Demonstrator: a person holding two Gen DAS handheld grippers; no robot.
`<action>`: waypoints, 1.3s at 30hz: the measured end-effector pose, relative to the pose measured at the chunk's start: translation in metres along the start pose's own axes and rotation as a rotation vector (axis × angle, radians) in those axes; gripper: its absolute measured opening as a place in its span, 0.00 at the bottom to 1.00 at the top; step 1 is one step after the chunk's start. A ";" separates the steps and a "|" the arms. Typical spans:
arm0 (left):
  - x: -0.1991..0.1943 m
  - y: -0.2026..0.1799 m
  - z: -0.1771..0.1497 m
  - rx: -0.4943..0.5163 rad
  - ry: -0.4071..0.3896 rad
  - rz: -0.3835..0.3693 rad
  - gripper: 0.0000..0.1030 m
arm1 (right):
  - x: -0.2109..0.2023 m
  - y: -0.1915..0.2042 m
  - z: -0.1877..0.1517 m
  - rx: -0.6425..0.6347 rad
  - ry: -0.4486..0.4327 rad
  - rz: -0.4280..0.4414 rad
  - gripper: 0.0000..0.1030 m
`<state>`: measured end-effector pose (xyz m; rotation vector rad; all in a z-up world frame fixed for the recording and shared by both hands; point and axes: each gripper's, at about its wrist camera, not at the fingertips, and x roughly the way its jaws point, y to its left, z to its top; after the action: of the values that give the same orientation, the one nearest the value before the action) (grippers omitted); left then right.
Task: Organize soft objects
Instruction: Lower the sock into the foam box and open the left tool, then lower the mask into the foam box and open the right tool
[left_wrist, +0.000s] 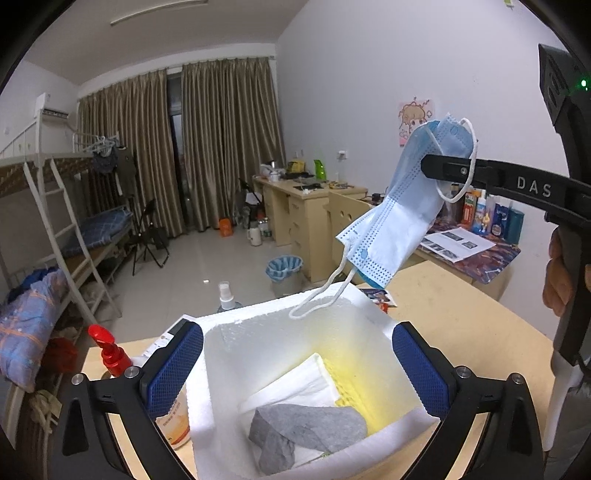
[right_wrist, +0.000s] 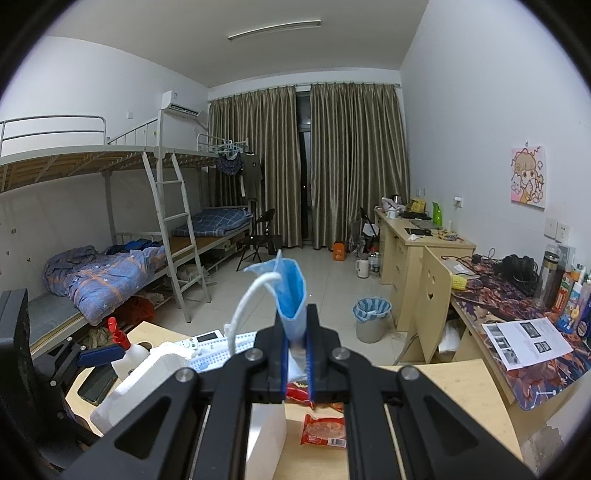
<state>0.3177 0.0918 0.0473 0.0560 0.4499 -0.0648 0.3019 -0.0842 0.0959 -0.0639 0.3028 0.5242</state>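
Pinched shut near one end in the right gripper (left_wrist: 430, 166), the pleated blue surgical mask (left_wrist: 395, 221) dangles above the white foam box (left_wrist: 280, 332), which the wide-open, empty left gripper (left_wrist: 297, 365) straddles, so its trailing white ear loop (left_wrist: 317, 299) may snag the rim.

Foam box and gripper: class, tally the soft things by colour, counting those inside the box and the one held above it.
Blue: 1, the face mask held by the right gripper over the foam box.
Grey: 1, the sock.
White: 1, the folded cloth.
Yellow: 1, the sponge.
Total: 4
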 end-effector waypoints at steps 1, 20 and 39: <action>-0.002 0.001 0.000 -0.008 -0.001 -0.002 0.99 | 0.000 0.000 0.000 0.000 0.000 0.002 0.10; -0.046 0.021 -0.011 -0.033 -0.072 0.118 0.99 | 0.010 0.011 -0.007 -0.024 0.028 0.081 0.10; -0.092 0.071 -0.045 -0.150 -0.236 0.275 1.00 | 0.023 0.055 -0.023 -0.093 0.118 0.218 0.10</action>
<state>0.2209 0.1706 0.0501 -0.0377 0.2067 0.2306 0.2872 -0.0282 0.0676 -0.1536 0.4033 0.7528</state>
